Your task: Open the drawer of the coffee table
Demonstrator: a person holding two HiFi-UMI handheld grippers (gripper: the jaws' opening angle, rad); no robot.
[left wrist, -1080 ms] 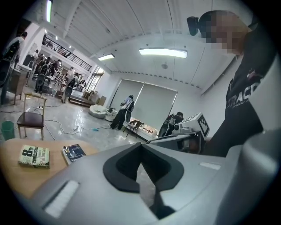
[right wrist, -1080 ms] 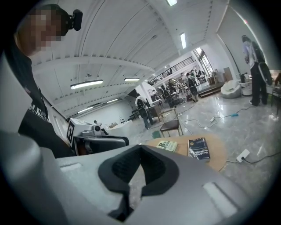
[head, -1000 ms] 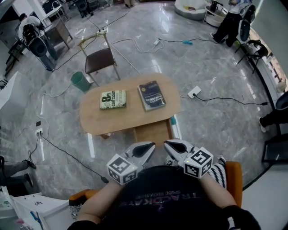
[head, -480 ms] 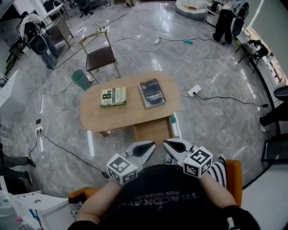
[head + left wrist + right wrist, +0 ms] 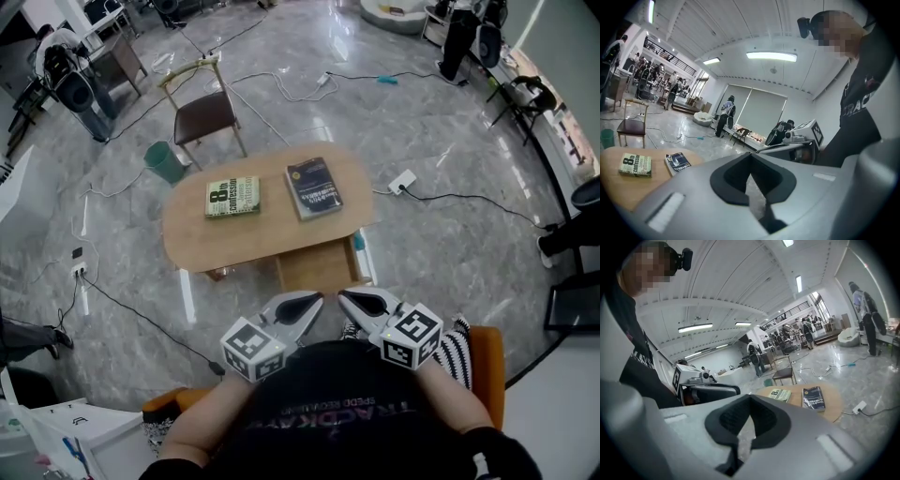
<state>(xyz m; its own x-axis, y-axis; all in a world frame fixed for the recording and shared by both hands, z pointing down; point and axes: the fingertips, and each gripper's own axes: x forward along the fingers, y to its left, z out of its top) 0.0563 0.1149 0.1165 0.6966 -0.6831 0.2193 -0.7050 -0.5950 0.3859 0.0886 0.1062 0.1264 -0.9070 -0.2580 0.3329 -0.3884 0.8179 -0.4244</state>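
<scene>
The oval wooden coffee table (image 5: pixel 192 246) stands on the grey floor ahead of me. Its drawer (image 5: pixel 317 269) shows as a wooden panel below the table's near edge, between white legs. My left gripper (image 5: pixel 307 304) and right gripper (image 5: pixel 349 300) are side by side close to my body, well short of the table. Both are shut with nothing between the jaws. In the left gripper view the left gripper (image 5: pixel 751 158) has its jaws pressed together, with the table (image 5: pixel 616 192) off to the left. The right gripper (image 5: pixel 750 398) also has its jaws together, with the table (image 5: pixel 832 408) to the right.
A green book (image 5: pixel 232 197) and a dark blue book (image 5: pixel 314 188) lie on the tabletop. Beyond the table are a wooden chair (image 5: pixel 208 117) and a green bin (image 5: pixel 166 162). Cables and a power strip (image 5: pixel 403 181) cross the floor. An orange seat (image 5: pixel 487 366) is under me.
The head view has shifted slightly, so the table sits a little higher in the picture. Both grippers have stayed in place and shut.
</scene>
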